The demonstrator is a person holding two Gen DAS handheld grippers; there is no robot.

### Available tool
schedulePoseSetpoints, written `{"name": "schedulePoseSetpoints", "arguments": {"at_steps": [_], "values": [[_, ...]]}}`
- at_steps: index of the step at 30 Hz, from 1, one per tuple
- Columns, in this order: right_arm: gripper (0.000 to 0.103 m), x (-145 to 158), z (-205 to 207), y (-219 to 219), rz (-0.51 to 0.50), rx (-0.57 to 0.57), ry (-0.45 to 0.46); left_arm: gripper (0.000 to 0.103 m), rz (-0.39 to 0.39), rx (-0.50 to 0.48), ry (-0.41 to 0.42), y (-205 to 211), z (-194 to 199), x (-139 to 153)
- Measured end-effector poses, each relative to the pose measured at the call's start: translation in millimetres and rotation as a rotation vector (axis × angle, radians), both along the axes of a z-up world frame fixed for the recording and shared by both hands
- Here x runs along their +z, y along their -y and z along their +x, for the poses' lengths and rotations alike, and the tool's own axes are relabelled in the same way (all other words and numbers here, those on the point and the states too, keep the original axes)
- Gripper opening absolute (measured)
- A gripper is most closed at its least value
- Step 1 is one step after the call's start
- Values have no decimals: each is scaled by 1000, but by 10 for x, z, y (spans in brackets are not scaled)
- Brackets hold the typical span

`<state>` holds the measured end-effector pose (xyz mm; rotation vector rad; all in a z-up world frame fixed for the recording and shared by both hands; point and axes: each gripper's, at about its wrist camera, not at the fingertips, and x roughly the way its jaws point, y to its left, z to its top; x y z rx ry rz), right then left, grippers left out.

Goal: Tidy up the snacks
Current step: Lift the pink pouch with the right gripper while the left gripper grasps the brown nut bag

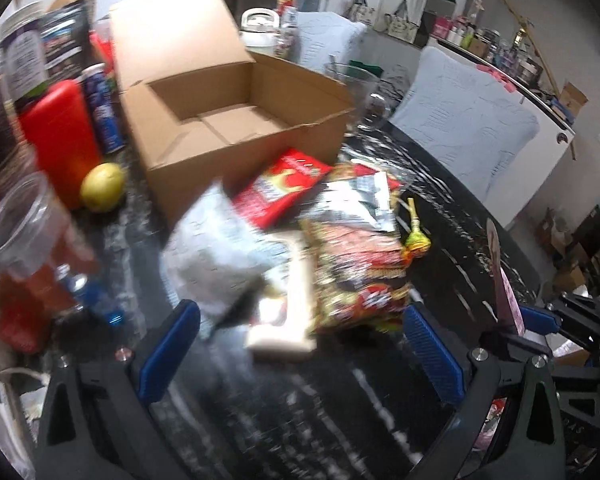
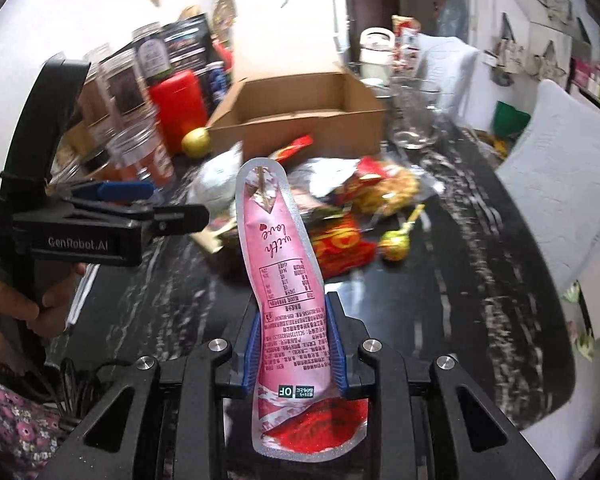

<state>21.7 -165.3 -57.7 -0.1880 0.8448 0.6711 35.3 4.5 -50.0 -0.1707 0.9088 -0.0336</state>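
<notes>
My right gripper (image 2: 294,312) is shut on a pink snack pouch (image 2: 280,248), which stands up between the blue pads, lifted off the black marbled table (image 2: 440,280). My left gripper (image 1: 300,332) is open over the table with nothing between its pads. Just beyond it lies the snack pile: a white bag (image 1: 216,248), a red packet (image 1: 280,192), a red-yellow bag (image 1: 356,264), a cream bar (image 1: 292,320) and a lollipop (image 1: 416,240). Behind the pile an open cardboard box (image 1: 236,120) stands empty. The right wrist view shows the left gripper (image 2: 168,202) held in a hand (image 2: 40,304).
Left of the box are a red canister (image 1: 60,136), a blue can (image 1: 102,108), a lemon (image 1: 102,186), a clear plastic cup (image 1: 28,224) and several jars (image 2: 124,92). A glass jug (image 2: 414,116) stands right of the box. White cushioned chairs (image 1: 460,120) line the table's far side.
</notes>
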Motion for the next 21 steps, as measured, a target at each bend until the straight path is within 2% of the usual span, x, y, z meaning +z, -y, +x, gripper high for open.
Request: {"name": "schedulePoseSetpoints", "arguments": {"at_steps": [7, 14, 17, 21], "values": [[28, -44, 276, 295, 14, -70, -11, 103, 19, -79, -26, 417, 289, -74], [28, -110, 454, 533, 55, -101, -27, 102, 96, -68, -83, 617, 498, -235], [28, -147, 492, 584, 59, -104, -38, 94, 123, -44, -115, 645, 557, -323], [28, -193, 525, 650, 67, -111, -51, 90, 200, -29, -113, 692, 595, -369]]}}
